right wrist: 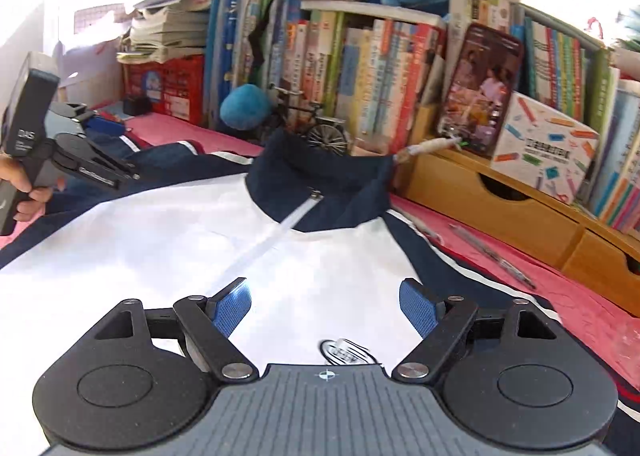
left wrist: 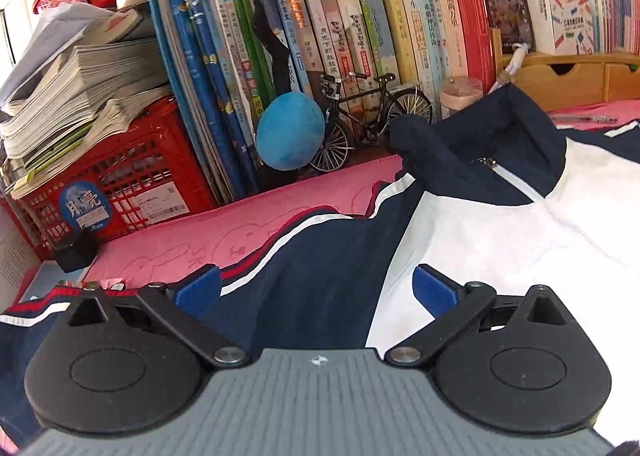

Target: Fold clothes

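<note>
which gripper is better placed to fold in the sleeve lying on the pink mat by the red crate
Left. The left gripper hangs open right over that navy sleeve, while the right gripper, also open, sits over the jacket's white chest, away from it.

Bright daylight, both views. Right wrist view: heavy blowout at 10–11 o'clock and 1 o'clock corners, white jacket panel [right wrist: 160, 240] near clipped. Left wrist view: glare at 10 o'clock, white panel glowing at 3. Strong fisheye bend at edges; books [left wrist: 360, 24] lean w/ curve. Slight motion blur, soft shadows.
</note>
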`<act>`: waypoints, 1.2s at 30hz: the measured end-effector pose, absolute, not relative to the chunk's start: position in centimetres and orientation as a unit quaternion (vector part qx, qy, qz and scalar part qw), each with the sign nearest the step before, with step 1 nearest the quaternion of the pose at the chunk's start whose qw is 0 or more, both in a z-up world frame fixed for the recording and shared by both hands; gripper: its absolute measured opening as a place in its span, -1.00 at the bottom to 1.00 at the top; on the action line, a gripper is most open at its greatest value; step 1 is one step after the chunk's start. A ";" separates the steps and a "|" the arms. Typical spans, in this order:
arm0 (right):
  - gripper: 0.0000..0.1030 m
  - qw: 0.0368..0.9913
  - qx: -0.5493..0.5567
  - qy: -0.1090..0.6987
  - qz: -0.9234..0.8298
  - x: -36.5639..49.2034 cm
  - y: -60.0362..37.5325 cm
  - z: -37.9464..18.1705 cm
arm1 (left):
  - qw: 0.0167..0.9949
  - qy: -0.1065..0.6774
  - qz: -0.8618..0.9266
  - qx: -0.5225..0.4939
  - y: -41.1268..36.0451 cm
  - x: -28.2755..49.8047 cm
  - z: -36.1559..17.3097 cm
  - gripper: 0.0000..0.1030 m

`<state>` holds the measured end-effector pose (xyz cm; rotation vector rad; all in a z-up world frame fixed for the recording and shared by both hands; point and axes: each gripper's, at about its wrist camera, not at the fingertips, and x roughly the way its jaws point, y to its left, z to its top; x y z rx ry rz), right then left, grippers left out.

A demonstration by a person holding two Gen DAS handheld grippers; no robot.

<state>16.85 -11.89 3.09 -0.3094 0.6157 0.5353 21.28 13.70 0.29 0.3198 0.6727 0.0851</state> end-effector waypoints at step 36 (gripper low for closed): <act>0.98 0.863 -0.142 0.375 0.308 8.2 -18.6 0.3 | 0.934 0.351 -0.046 0.054 16.2 6.8 -1.8 1.00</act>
